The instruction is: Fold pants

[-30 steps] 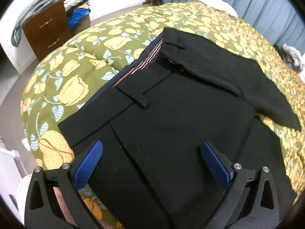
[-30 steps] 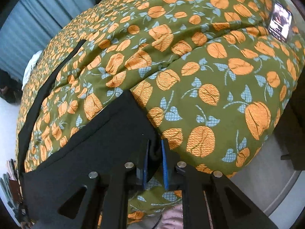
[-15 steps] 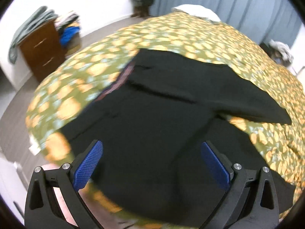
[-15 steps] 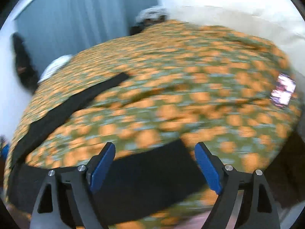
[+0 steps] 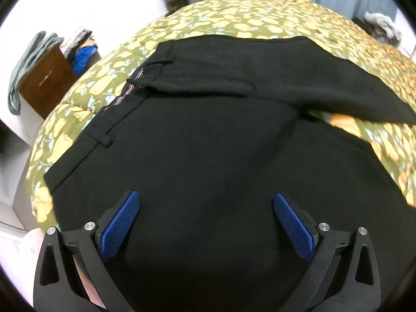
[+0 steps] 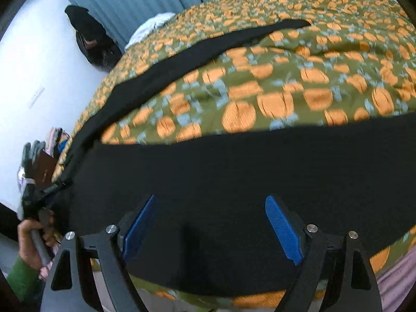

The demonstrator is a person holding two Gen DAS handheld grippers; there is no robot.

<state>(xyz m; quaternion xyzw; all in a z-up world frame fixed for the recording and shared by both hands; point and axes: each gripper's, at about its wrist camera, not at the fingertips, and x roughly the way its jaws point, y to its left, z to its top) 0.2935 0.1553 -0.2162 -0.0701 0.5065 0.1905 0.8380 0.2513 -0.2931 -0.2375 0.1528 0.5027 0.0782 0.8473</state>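
Lying spread on the flowered bedspread [image 5: 85, 96]: black pants [image 5: 208, 156], waistband toward the wooden dresser [image 5: 44, 83], legs running away from it along the near edge of the bed. Long axis following that edge; one leg [image 6: 182, 59] splaying off farther up the bedspread, the other [image 6: 247, 169] staying close to the edge.

Hovering over the seat, near the waistband: left gripper [image 5: 206, 227], jaws spread wide, nothing between the pads. Hovering over the near leg, farther from the dresser: right gripper [image 6: 212, 230], jaws just opened and standing wide, cloth below but not pinched.

Probably handling as soft, light, limp cloth, sagging wherever unsupported, creasing readily, not fragile. Best pinching points: waistband corner and hem, doubled seams there giving firmer purchase.
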